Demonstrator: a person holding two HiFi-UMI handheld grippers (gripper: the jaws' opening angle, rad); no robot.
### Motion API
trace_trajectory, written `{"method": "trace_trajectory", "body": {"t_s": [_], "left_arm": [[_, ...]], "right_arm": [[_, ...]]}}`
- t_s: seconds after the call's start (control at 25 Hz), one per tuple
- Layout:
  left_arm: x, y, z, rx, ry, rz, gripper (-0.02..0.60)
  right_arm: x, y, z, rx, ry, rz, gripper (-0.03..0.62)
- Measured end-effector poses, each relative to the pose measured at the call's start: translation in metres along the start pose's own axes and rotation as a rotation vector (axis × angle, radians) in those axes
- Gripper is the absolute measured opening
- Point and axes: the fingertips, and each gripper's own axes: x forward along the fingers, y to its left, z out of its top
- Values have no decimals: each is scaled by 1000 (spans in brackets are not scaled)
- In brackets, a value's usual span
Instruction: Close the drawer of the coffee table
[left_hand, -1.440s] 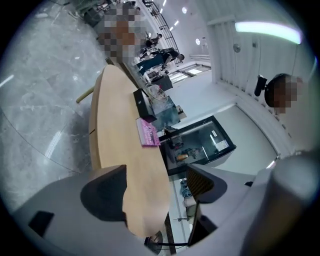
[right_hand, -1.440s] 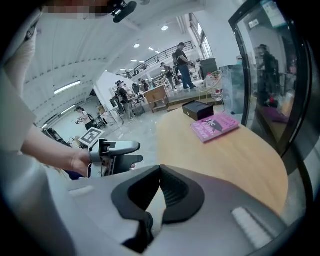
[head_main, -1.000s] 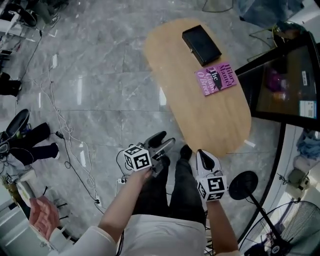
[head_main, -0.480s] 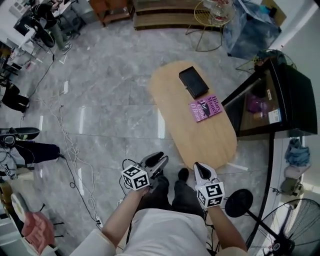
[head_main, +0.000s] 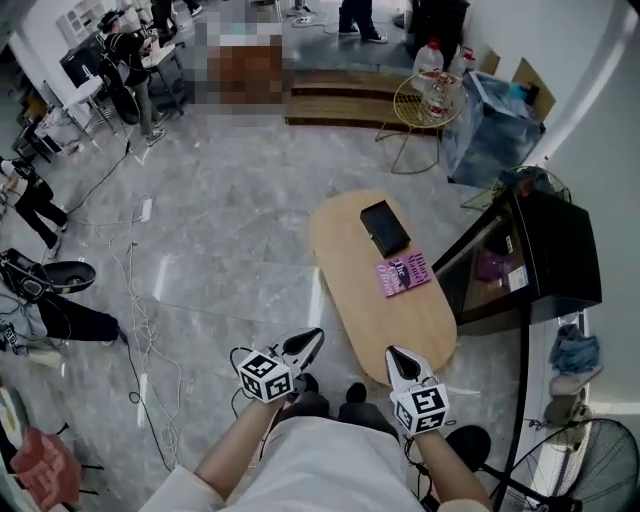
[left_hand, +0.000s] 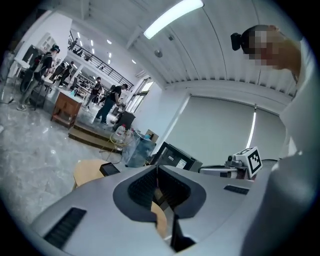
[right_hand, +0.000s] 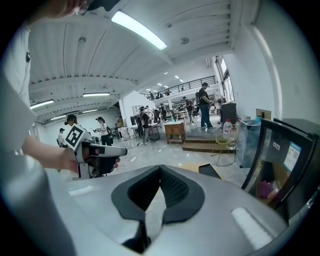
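Note:
The oval wooden coffee table (head_main: 385, 300) stands on the grey floor ahead of me, with a black box (head_main: 384, 228) and a pink book (head_main: 404, 273) on top. No drawer shows from above. My left gripper (head_main: 312, 343) is held up in front of my body, left of the table's near end, shut with nothing in it. My right gripper (head_main: 396, 357) hangs over the table's near end, also shut and empty. In the left gripper view the jaws (left_hand: 157, 167) meet at the tip, with the table (left_hand: 87, 172) far below. The right gripper (right_hand: 160, 167) jaws meet likewise.
A black glass-fronted cabinet (head_main: 530, 260) stands right of the table. A gold wire side table (head_main: 425, 105) and a blue bag (head_main: 490, 125) are beyond it. Cables (head_main: 140, 300) trail over the floor at left. A fan (head_main: 590, 470) stands at lower right. People work at the back.
Both grippers and the camera have risen, so the table looks smaller and farther off. The left jaws have gone from apart to shut.

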Motion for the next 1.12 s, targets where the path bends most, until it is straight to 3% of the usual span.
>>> {"method": "trace_trajectory", "body": {"t_s": [0.6, 1.12], "left_arm": [[-38, -25, 96, 136, -92, 15, 8], [-43, -37, 138, 222, -149, 14, 8]], "right_arm": [[-33, -7, 100, -12, -174, -63, 11], [-48, -8, 139, -96, -243, -74, 11]]}}
